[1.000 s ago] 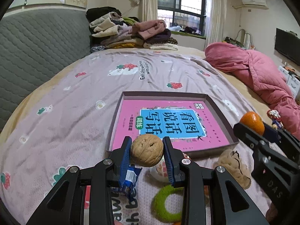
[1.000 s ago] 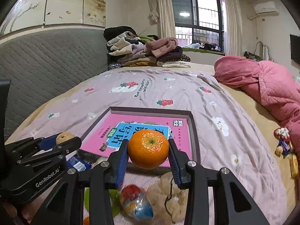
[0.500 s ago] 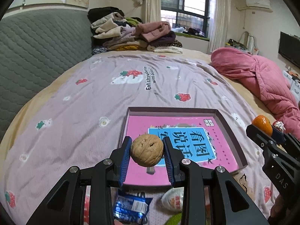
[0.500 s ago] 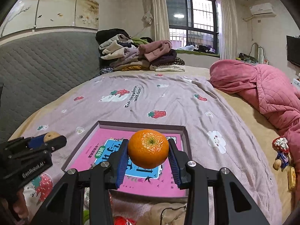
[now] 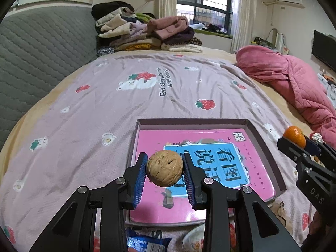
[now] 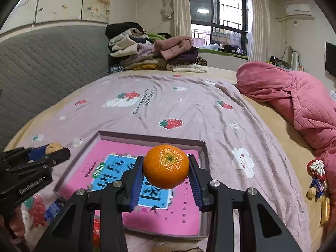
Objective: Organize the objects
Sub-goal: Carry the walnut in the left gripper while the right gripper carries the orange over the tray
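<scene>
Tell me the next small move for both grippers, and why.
Probably lower both toward the tray before releasing. The left gripper clamps the walnut and the right gripper the orange, both above the pink book lying in it.

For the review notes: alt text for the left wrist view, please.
The left hand-held gripper grips a walnut above a shallow tray holding a pink book, on a strawberry-print bedspread. At right, the right hand-held gripper holds an orange.
</scene>
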